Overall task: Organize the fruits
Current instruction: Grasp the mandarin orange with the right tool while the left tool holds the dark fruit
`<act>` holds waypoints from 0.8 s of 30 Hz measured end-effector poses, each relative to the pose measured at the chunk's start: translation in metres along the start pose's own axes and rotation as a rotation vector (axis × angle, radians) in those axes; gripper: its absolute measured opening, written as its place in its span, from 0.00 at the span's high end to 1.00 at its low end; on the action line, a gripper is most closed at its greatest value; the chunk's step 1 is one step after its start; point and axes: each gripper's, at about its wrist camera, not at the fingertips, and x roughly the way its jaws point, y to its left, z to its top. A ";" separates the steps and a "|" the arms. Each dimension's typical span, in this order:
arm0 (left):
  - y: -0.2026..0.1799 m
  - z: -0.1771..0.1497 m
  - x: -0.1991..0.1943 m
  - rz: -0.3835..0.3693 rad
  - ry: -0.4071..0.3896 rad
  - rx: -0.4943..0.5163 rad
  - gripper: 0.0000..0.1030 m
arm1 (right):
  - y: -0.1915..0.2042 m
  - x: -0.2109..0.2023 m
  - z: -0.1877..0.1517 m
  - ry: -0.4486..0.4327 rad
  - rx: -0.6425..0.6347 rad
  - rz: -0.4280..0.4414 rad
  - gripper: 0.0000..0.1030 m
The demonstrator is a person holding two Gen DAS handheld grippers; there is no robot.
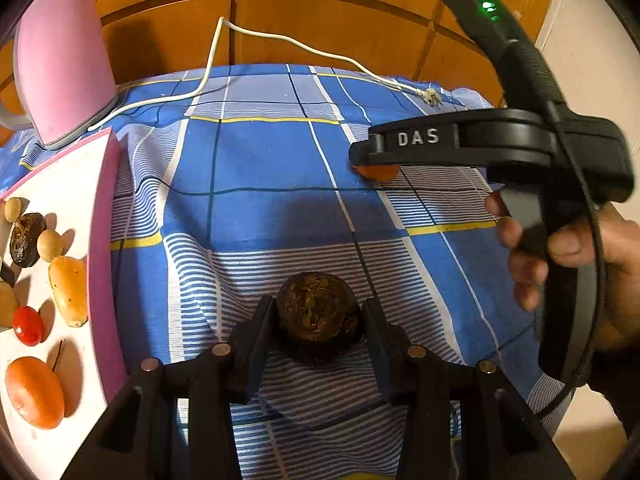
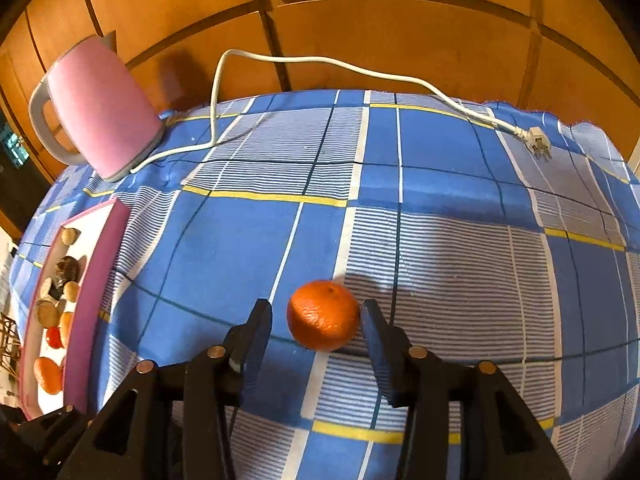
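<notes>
A dark brown wrinkled fruit (image 1: pixel 318 314) lies on the blue checked cloth between the fingers of my left gripper (image 1: pixel 318 320), which close against its sides. An orange tangerine (image 2: pixel 323 315) lies on the cloth between the fingers of my right gripper (image 2: pixel 318 316); the right finger touches it and a gap remains at the left finger. The right gripper also shows in the left wrist view (image 1: pixel 420 148), over the tangerine (image 1: pixel 378 172). A pink-rimmed white tray (image 1: pixel 100 220) at the left holds several fruits: tangerine (image 1: pixel 34 392), red fruit (image 1: pixel 28 325), yellow fruit (image 1: pixel 69 290).
A pink kettle (image 2: pixel 102 106) stands at the back left, its white cord (image 2: pixel 320 62) running across the cloth to a plug (image 2: pixel 538 142) at the back right. Wooden panels stand behind the table. The tray also shows in the right wrist view (image 2: pixel 94 280).
</notes>
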 end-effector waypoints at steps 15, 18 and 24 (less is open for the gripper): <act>-0.001 -0.002 0.000 0.012 -0.011 0.014 0.56 | 0.004 -0.011 -0.019 0.014 -0.043 -0.017 0.62; -0.002 -0.002 0.000 0.016 -0.011 0.018 0.56 | 0.005 -0.029 -0.037 0.007 -0.051 0.001 0.62; -0.005 0.001 -0.003 0.031 -0.011 0.024 0.57 | 0.000 -0.045 -0.066 -0.003 -0.026 0.001 0.62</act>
